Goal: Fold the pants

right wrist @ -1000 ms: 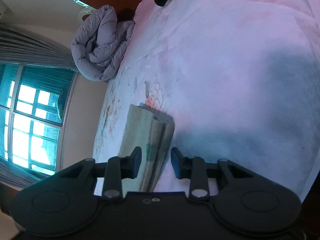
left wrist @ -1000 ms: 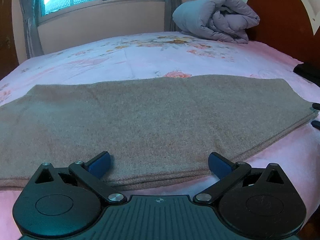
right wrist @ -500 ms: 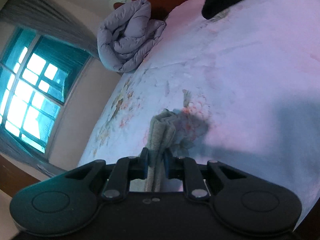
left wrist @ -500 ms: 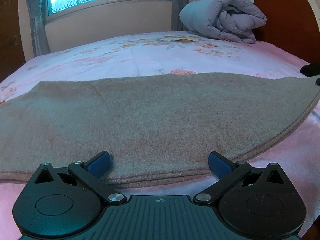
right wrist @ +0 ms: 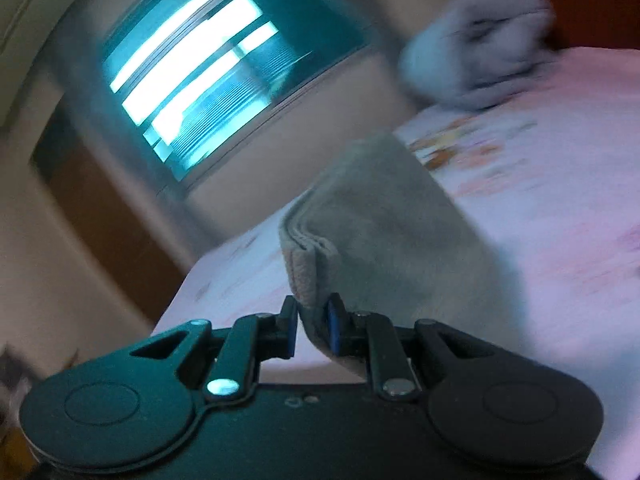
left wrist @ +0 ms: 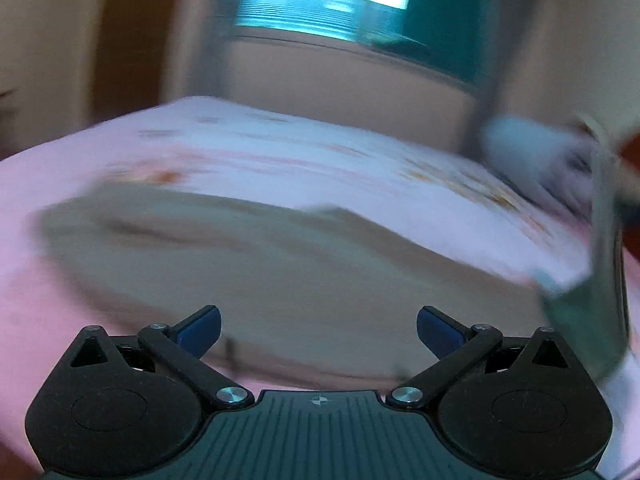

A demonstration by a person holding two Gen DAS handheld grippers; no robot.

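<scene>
The brown-grey pants (left wrist: 280, 264) lie folded lengthwise on the pink floral bed (left wrist: 280, 160); both views are motion-blurred. My left gripper (left wrist: 318, 326) is open and empty, just above the near edge of the pants. My right gripper (right wrist: 313, 320) is shut on one end of the pants (right wrist: 384, 216) and holds that end lifted off the bed. The lifted end shows as a raised strip at the right of the left wrist view (left wrist: 600, 280).
A rolled grey duvet (right wrist: 476, 48) lies at the head of the bed by the red-brown headboard (right wrist: 576, 0). A bright window (right wrist: 200, 68) is in the far wall. A brown door or wardrobe (right wrist: 104, 216) stands past the bed's corner.
My right gripper, shut on the pants' end, has lifted it and swung it over the bed. My left gripper has turned left and stays open. Both views now blur.
</scene>
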